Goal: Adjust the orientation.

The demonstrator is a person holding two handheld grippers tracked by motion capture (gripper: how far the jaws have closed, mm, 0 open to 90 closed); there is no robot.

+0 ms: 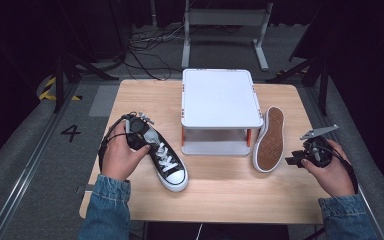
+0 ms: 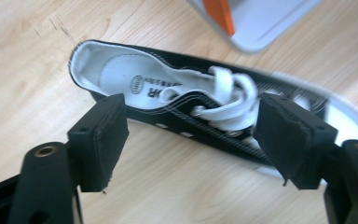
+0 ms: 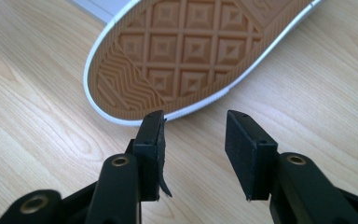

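While I watch from above, I see a pale wooden table standing on a grey floor in a dark room, with a loose tangle of cables beyond its far edge and a number four marked on the floor off its left edge. At the middle of the far half stands a white two-level stand with orange posts. My left gripper hovers near the left edge with its jaws spread wide, nothing pressed between them; the left gripper view shows the black shoe lying upright on the wood just past the pads, clear of both, its white laces and lining facing up. That shoe lies just left of the stand, toe pointing toward the near edge. My right gripper hangs at the right edge, jaws partly apart and empty. The second shoe lies on its side close to the stand's right side, its tan sole turned toward those jaws, just ahead of them and not touching.
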